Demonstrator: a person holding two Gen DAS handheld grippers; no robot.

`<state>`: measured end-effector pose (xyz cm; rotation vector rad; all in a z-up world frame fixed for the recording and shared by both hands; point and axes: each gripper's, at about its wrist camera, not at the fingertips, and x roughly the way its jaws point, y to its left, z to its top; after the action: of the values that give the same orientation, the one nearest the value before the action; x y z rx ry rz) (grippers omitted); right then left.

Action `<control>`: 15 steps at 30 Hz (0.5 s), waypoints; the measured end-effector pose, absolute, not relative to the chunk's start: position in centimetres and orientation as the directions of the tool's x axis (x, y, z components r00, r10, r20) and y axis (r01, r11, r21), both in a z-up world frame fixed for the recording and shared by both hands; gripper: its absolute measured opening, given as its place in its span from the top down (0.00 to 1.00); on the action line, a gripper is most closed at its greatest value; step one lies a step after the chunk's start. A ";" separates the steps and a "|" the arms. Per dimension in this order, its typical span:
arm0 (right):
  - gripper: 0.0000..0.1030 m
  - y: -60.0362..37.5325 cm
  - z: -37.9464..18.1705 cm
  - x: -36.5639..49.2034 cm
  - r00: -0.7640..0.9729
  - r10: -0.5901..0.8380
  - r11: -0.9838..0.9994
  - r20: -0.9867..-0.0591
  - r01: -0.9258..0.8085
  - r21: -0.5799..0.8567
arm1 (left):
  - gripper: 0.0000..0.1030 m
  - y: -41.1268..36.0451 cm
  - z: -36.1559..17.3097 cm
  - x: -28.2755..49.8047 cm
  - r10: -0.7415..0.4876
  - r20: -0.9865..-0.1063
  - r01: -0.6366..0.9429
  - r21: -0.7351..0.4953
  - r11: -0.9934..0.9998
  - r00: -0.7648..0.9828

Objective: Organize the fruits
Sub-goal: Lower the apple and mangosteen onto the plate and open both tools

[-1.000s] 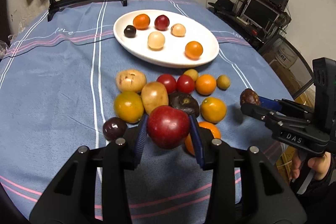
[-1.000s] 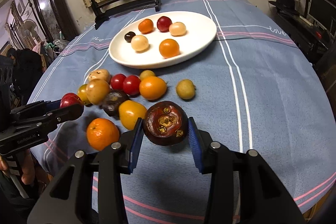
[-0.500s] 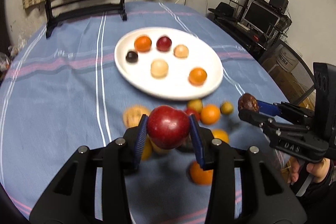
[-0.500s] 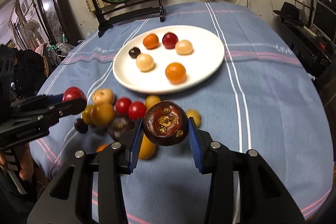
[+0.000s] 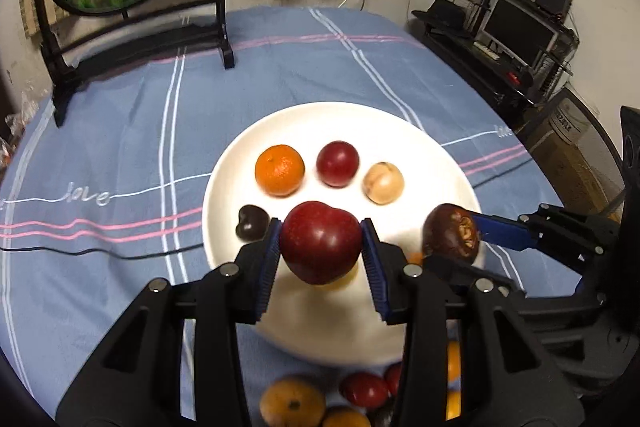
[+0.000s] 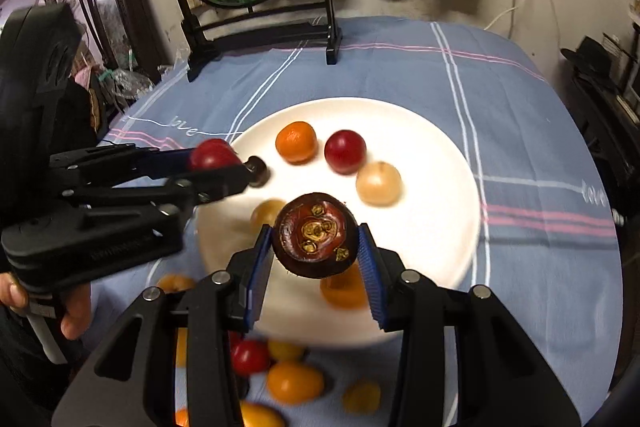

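My left gripper (image 5: pixel 320 247) is shut on a red apple (image 5: pixel 320 242) and holds it above the near left part of the white plate (image 5: pixel 424 147). My right gripper (image 6: pixel 316 247) is shut on a dark purple mangosteen (image 6: pixel 315 234) above the plate (image 6: pixel 440 155). Each gripper also shows in the other view: the right one (image 5: pixel 452 235) with the mangosteen, the left one (image 6: pixel 214 157) with the apple. On the plate lie an orange (image 5: pixel 279 169), a red plum (image 5: pixel 337 163), a pale round fruit (image 5: pixel 383 183) and a small dark fruit (image 5: pixel 251 223).
Several loose fruits lie on the blue tablecloth in front of the plate: oranges (image 6: pixel 294 381), red ones (image 6: pixel 248 357), yellow ones (image 6: pixel 362 395). A round framed screen on a black stand (image 5: pixel 132 27) stands at the table's far side. Shelving with a monitor (image 5: pixel 520 35) is off the right edge.
Both grippers have moved forward with their fruits, from above the loose pile to above the plate. The loose fruits have dropped to the bottom of both views.
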<state>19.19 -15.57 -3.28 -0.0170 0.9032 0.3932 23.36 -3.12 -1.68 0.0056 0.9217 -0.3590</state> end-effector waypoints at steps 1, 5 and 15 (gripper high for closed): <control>0.59 -15.3 -3.6 19.6 0.548 0.319 0.928 -0.774 -0.345 0.138 | 0.61 -3.1 -2.2 24.0 -0.306 -0.786 0.303 -0.159 0.940 0.537; 0.59 -15.0 -4.9 21.4 0.526 0.296 0.931 -0.797 -0.347 0.117 | 0.61 -3.2 -3.8 26.3 -0.300 -0.809 0.290 -0.168 0.942 0.506; 0.44 -15.0 -5.9 23.9 0.533 0.262 0.946 -0.804 -0.305 0.107 | 0.49 -2.5 -3.8 28.3 -0.316 -0.796 0.257 -0.208 0.944 0.517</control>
<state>23.86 -14.96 -5.88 -0.0486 0.9498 0.3381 28.33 -2.50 -3.76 -0.0666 0.9683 -0.3439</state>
